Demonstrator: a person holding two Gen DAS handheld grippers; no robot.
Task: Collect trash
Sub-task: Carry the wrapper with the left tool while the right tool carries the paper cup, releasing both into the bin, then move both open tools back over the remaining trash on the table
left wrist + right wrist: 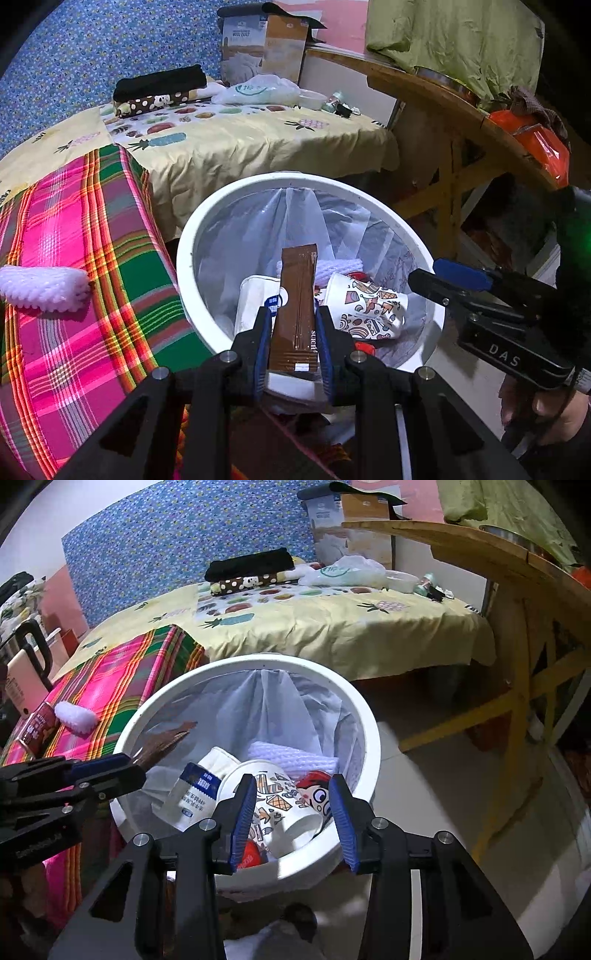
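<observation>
While foam netting point(42, 288) lies bedside, left claw point(293, 332) grips sachet point(295, 299) above bin point(192, 236).

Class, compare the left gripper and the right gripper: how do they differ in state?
The left gripper is shut on the brown sachet; the right gripper is open and holds nothing. The left's jaws stand narrow, the right's wide. Both hover over the white bin.
</observation>
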